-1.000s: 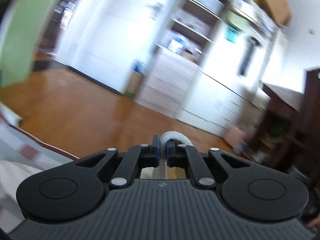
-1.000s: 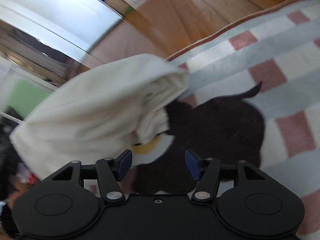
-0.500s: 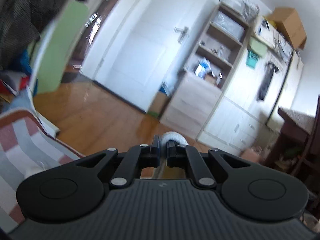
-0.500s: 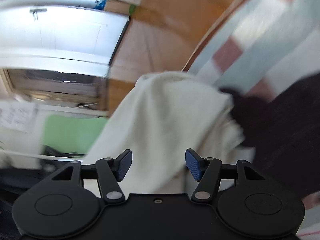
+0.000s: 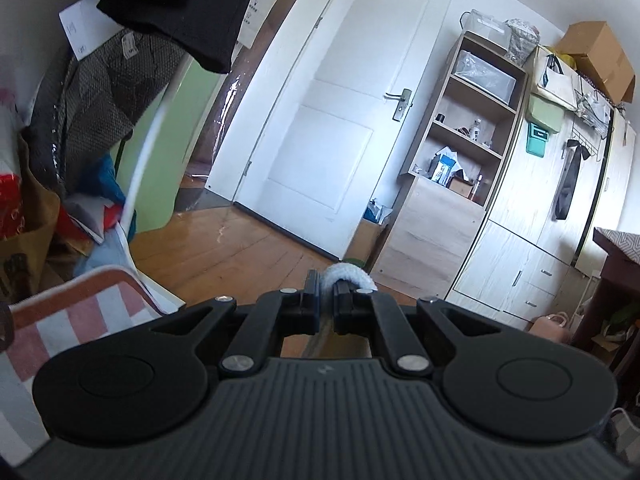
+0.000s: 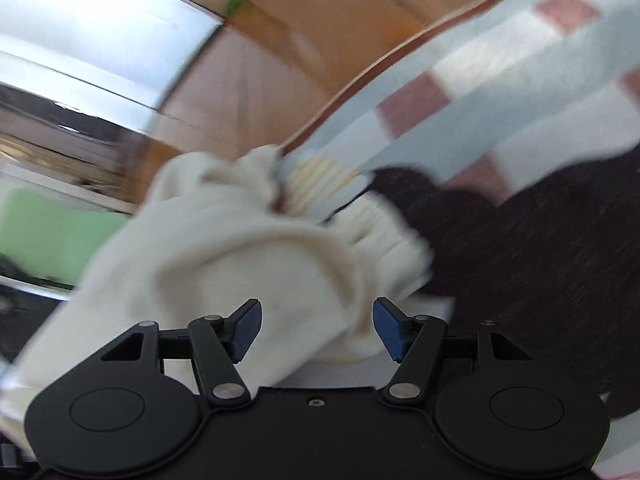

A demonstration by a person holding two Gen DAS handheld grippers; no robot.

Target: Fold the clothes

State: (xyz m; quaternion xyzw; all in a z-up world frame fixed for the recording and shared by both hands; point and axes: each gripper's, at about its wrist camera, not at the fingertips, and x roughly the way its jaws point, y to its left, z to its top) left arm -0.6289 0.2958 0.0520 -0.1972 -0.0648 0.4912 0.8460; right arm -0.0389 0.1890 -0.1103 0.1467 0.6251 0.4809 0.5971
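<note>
Left gripper [image 5: 326, 300]: jaws pinching a white knitted cloth edge [image 5: 349, 273], held level to hang it.
Right gripper [image 6: 317, 330]: jaws spread, opening, pressing nothing, nearing the cream knitted garment [image 6: 240, 248].
Garment: draped over the checked bed cover [image 6: 500, 92], beside dark clothing [image 6: 540, 240].

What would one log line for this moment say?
left gripper: shut on cream garment | right gripper: jaws opening, garment between | dark garment: on checked blanket

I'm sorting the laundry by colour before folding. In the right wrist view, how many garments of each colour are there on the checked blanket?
Cream or white garments: 1, the cream knit garment, bunched ahead of the right gripper, whose jaws are opening without pressing it.
Dark garments: 1, the dark garment, lying on the checked blanket.
Total: 2 garments.
</note>
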